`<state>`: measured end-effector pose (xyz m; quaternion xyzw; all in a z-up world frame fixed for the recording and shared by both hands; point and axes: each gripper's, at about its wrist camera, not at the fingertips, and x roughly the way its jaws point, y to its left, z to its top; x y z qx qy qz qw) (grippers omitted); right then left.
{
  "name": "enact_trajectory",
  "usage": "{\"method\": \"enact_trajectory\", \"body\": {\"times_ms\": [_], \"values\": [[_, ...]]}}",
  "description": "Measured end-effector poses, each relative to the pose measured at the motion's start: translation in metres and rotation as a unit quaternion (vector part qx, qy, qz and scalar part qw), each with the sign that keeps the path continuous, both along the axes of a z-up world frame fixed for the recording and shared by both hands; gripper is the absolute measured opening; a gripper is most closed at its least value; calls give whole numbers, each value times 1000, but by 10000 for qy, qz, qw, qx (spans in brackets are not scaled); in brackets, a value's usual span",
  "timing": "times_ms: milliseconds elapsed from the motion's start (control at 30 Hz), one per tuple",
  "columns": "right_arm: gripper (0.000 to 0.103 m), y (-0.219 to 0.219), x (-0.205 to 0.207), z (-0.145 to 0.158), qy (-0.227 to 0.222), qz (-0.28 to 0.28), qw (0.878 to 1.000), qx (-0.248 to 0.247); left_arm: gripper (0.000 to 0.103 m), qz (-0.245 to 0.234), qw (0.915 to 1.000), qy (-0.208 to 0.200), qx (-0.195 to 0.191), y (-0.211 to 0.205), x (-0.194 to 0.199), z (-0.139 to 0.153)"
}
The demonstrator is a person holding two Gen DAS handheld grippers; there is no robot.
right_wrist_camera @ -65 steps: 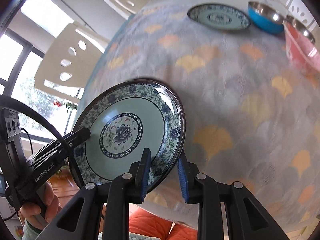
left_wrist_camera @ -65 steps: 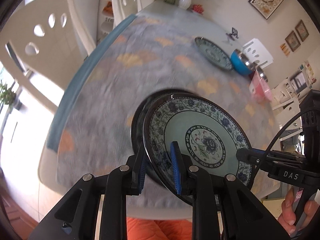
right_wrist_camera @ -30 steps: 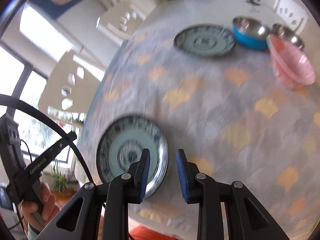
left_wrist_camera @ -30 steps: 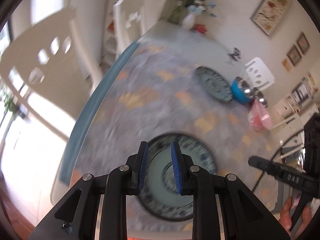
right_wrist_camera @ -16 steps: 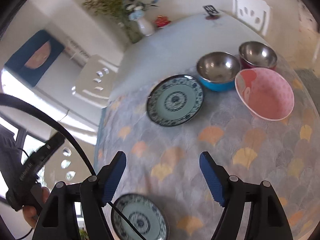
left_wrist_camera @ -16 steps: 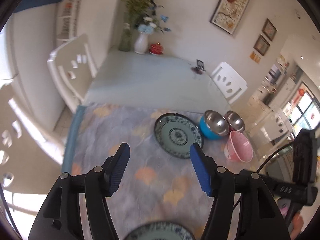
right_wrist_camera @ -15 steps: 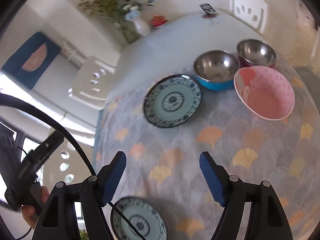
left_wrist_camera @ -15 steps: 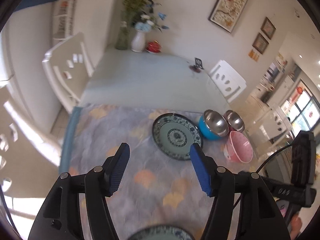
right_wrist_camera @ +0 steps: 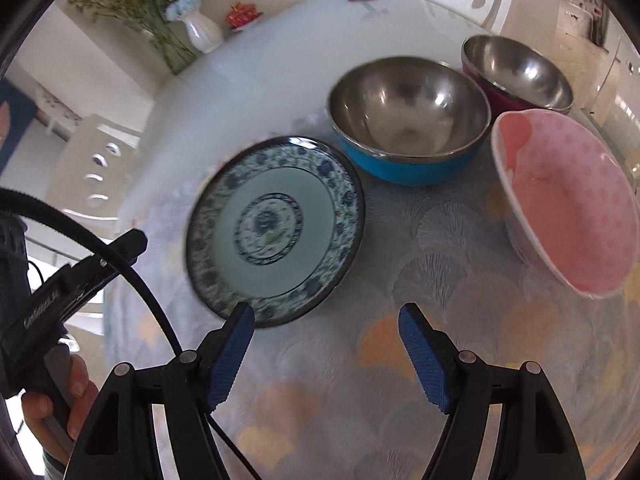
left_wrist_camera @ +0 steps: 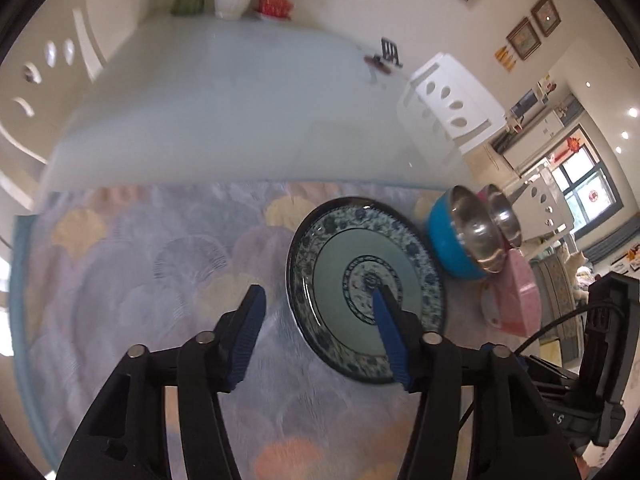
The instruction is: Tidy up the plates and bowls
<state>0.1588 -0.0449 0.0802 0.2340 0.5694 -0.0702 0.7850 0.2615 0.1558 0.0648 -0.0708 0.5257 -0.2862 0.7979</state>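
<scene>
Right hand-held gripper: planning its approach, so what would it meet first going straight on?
Probably the patterned tablecloth between the floral plate and pink bowl; right hand-held gripper stands open, empty.

Plate and three bowls on the tabletop

Blue-patterned round ceramic plate (right_wrist_camera: pixel 276 226) lies flat beside blue-sided steel bowl (right_wrist_camera: pixel 408 120), maroon-sided steel bowl (right_wrist_camera: pixel 516 70), pink bowl (right_wrist_camera: pixel 568 208).

White chairs (left_wrist_camera: pixel 450 100), framed pictures (left_wrist_camera: pixel 534 26), bright window (left_wrist_camera: pixel 588 196)

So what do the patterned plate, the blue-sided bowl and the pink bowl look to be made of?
Patterned plate: likely glazed ceramic, going by its glossy face with printed blue floral bands. Blue-sided bowl: metal inside, probably stainless steel, with a mirror-like grey interior; its blue shell could be plastic or a coating. Pink bowl: matte with a thin pale rim, plastic or melamine, uncertain.
</scene>
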Motion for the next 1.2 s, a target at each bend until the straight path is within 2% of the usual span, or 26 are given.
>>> {"method": "enact_trajectory", "body": {"times_ms": [200,367,533,700,833,1000,1200], "values": [[58,-2,20,-29,195,200,9994,-205,35,-114,9994,341,-21,-10,25,-37],[53,-3,28,-37,107,312,9994,-86,26,-149,9991,370,-175,-11,28,-46],[31,-1,35,-45,143,278,9994,-166,14,-150,9986,439,-268,-13,34,-53],[29,-2,40,-46,23,342,9993,-168,13,-119,9982,458,-374,-12,40,-55],[29,-1,37,-42,32,480,9987,-196,13,-158,9992,317,-201,-13,35,-49],[29,3,26,-27,12,607,9981,-84,13,-106,9997,173,-107,-3,19,-33],[29,22,0,1,-120,1064,9942,-108,13,176,9998,75,-111,19,-14,-10]]}}
